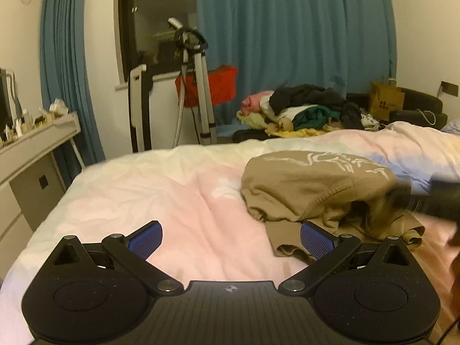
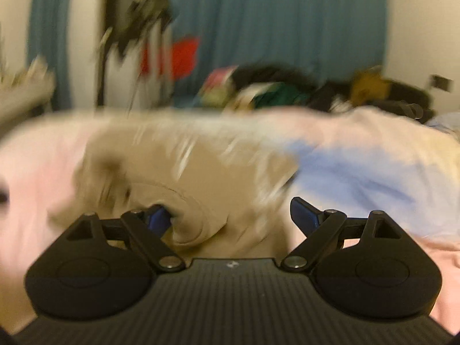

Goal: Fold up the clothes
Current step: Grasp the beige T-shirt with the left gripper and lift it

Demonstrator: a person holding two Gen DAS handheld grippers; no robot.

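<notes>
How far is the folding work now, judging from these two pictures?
Done: nothing looks folded; the tan garment lies crumpled on the bed. In hand: nothing gripped; the left gripper and right gripper are both open, the right one with tan cloth between its jaws. Left: this garment, and the clothes pile behind the bed.

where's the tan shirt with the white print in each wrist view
Left wrist view: the tan shirt lies crumpled right of centre on the bed cover, just beyond the left tool's right pad.
Right wrist view: blurred, it fills the centre-left, its collar reaching in between the right tool's open pads.
Shared landmark: the clothes pile behind the bed, before the blue curtain.
</notes>
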